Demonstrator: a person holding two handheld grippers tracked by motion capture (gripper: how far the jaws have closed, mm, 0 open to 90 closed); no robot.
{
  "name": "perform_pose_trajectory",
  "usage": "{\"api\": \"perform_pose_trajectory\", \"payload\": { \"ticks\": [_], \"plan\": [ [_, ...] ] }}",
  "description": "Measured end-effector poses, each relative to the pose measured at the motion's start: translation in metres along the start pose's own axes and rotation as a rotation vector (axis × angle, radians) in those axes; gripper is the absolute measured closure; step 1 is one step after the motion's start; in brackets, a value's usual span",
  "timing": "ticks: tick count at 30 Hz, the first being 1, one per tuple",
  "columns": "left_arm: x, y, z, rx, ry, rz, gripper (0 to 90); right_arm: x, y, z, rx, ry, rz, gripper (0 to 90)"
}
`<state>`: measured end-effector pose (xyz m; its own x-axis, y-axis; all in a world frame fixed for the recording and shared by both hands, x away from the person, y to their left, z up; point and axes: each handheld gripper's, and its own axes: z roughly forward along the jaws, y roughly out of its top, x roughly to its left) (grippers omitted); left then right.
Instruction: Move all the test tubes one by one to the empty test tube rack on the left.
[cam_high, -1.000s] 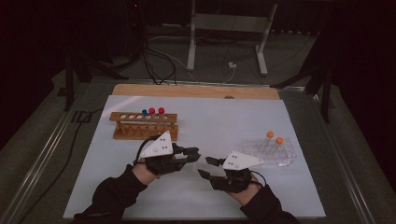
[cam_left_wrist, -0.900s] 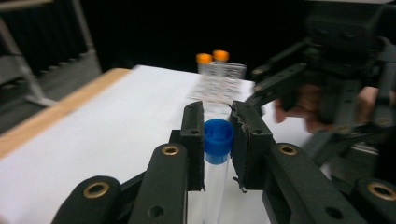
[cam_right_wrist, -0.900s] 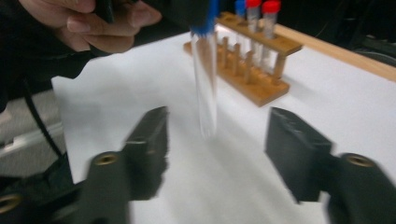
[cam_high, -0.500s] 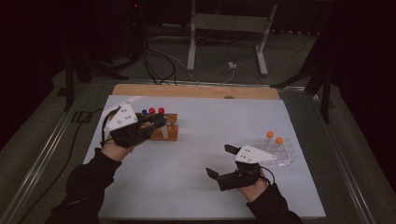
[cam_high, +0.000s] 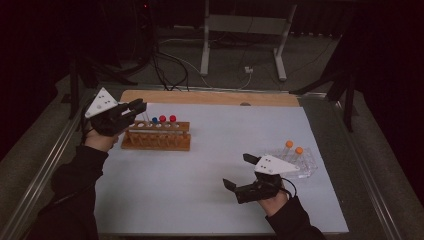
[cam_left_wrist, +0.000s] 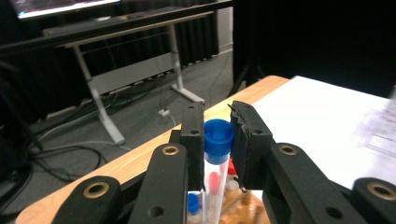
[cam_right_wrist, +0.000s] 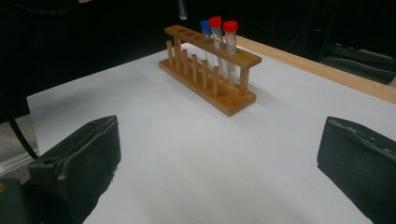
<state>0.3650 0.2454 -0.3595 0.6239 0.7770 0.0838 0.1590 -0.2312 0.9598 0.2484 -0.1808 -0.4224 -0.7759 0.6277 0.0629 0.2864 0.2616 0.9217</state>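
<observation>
My left gripper (cam_high: 137, 106) is shut on a clear tube with a blue cap (cam_left_wrist: 218, 140), held upright just above the left end of the wooden rack (cam_high: 157, 136). The tube's lower end (cam_right_wrist: 181, 9) hangs over the rack's empty holes. One blue-capped tube (cam_high: 154, 120) and two red-capped tubes (cam_high: 167, 118) stand in the rack. Low over the white mat at the front right, my right gripper (cam_high: 239, 171) is open. Its jaws have just been opening, and nothing but bare mat lies between its pads (cam_right_wrist: 79, 158).
A clear tray (cam_high: 305, 167) with two orange-capped tubes (cam_high: 289, 144) lies right of my right hand. A wooden board (cam_high: 210, 97) borders the white mat (cam_high: 200, 165) at the far side. Metal table rails run along both sides. Table legs and cables lie on the floor beyond.
The two grippers were tip to tip at mid-mat. The left one has since gone left and away to the rack with the tube. The right one stayed and spread its jaws wide.
</observation>
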Motion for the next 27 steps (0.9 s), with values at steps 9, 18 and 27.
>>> {"api": "perform_pose_trajectory", "payload": {
  "ticks": [9,18,27],
  "plan": [
    [0.020,-0.019,0.016,-0.007,0.035,-0.066,77.1,-0.001,0.000,-0.002,-0.001,0.009,-0.004,0.0],
    [0.027,-0.037,0.032,0.017,0.061,-0.082,77.1,-0.002,-0.001,-0.003,-0.017,0.012,0.000,0.0],
    [0.021,-0.062,0.050,0.115,0.063,-0.081,77.1,-0.003,-0.002,-0.003,-0.009,0.011,-0.004,0.0]
  ]
}}
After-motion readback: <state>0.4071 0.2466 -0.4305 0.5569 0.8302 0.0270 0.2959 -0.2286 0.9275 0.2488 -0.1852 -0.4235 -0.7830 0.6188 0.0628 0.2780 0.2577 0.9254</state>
